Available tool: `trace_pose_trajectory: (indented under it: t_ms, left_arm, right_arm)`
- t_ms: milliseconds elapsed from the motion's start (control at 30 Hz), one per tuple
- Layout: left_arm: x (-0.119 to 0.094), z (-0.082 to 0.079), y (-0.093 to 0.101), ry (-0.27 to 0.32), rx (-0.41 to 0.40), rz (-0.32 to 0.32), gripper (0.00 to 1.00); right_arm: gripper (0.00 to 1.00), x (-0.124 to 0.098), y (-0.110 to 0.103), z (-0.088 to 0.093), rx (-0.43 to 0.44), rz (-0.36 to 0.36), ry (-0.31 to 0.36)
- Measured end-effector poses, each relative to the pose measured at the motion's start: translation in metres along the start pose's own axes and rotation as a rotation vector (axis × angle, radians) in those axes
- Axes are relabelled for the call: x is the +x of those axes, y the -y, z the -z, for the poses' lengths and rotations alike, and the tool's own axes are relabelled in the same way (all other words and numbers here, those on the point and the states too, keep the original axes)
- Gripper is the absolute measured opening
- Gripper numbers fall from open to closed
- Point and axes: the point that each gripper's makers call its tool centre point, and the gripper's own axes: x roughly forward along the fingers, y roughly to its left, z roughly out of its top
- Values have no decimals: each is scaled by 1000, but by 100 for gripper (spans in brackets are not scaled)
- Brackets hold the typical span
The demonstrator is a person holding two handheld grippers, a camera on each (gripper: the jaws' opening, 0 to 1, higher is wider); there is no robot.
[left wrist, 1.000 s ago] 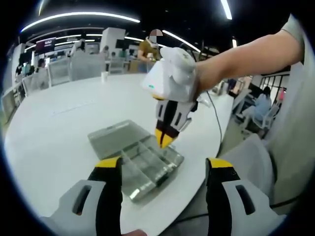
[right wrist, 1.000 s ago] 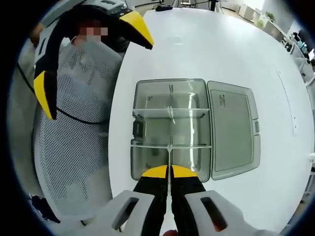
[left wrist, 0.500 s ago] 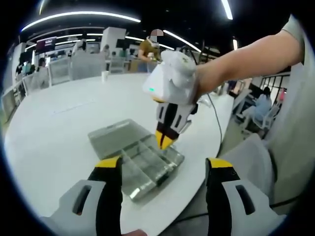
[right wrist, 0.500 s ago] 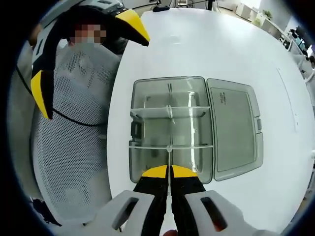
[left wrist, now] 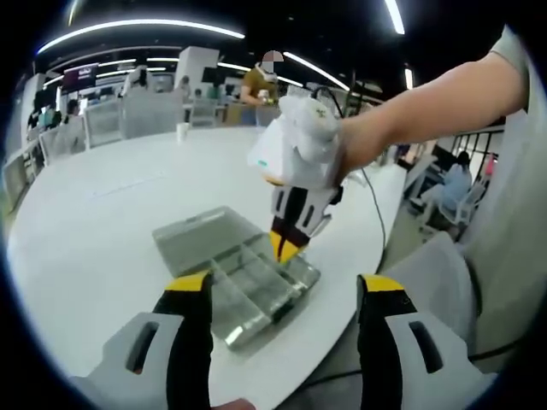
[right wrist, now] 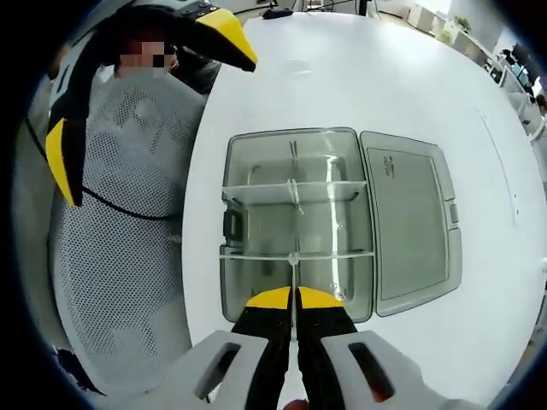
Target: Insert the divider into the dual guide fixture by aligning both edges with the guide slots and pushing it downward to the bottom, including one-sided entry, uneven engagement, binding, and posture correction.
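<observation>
Divider (right wrist: pixel 293 282) pinched between right gripper (right wrist: pixel 294 298) fingers.

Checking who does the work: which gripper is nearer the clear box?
Right. The right gripper is down over the clear box, pinching a divider; the left gripper hangs back, open.

The right gripper (left wrist: pixel 286 248) has sunk toward the box (right wrist: pixel 295 226), apparently easing the divider (right wrist: pixel 293 286) lower.

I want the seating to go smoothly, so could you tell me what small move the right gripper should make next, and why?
Probably press straight down: the right gripper pinches the thin clear plastic divider edge-on over the open grey transparent compartment box, apparently lined up with its crosswise partition.
</observation>
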Motion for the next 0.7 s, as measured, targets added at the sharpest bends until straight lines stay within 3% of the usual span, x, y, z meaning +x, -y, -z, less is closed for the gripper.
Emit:
trace_pose_trajectory:
  t_ms: [700]
  left_arm:
    - [0, 0, 2, -2, 3, 1, 67]
  right_arm:
    - [0, 5, 0, 1, 11, 8, 6]
